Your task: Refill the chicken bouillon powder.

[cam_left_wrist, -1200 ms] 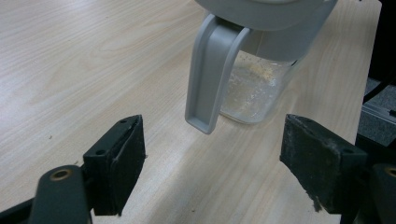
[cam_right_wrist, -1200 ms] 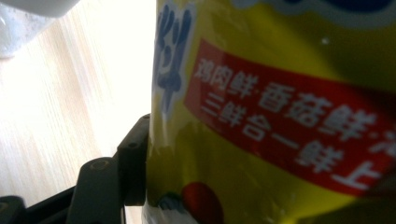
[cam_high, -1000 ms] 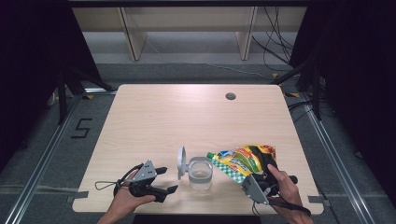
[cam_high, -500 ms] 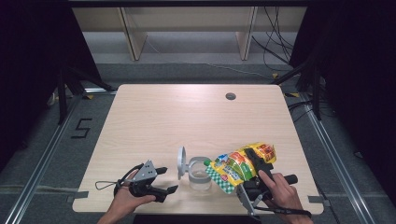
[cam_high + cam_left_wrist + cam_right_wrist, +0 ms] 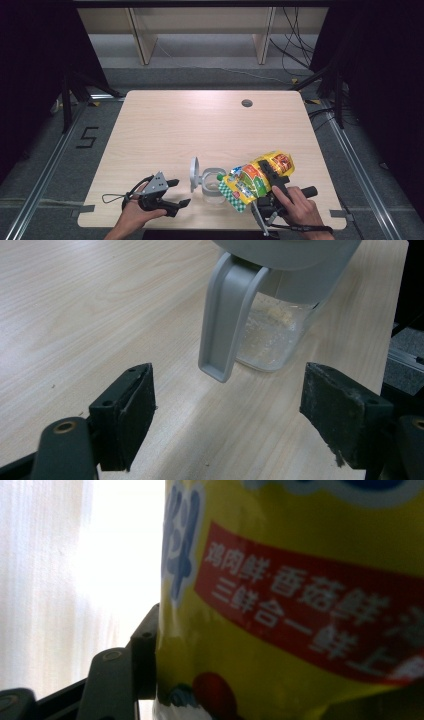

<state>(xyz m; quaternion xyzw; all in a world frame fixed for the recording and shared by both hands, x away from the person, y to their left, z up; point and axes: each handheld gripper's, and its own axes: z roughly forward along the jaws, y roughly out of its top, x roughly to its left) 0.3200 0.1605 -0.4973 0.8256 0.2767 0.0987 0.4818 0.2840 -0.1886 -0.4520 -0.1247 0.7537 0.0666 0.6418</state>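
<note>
A clear plastic jar (image 5: 212,184) with a grey rim stands near the table's front edge, its grey lid (image 5: 194,174) flipped up at its left. Its grey handle (image 5: 227,315) hangs close in front of my left gripper (image 5: 227,430), which stands open a little short of it; pale grains lie in the jar's bottom (image 5: 272,335). My left gripper (image 5: 170,195) rests low on the table left of the jar. My right gripper (image 5: 272,190) is shut on a yellow and green snack bag (image 5: 255,180), tilted with its checked green end over the jar's mouth. Up close the bag (image 5: 300,600) shows red lettering.
A round cable hole (image 5: 247,103) sits at the far right of the wooden table (image 5: 200,130). Shelving legs and cables stand on the floor behind. Metal rails run along both sides of the table.
My right gripper has tipped the bag further, raising its yellow end and bringing its green end over the jar. The left gripper has stayed in place.
</note>
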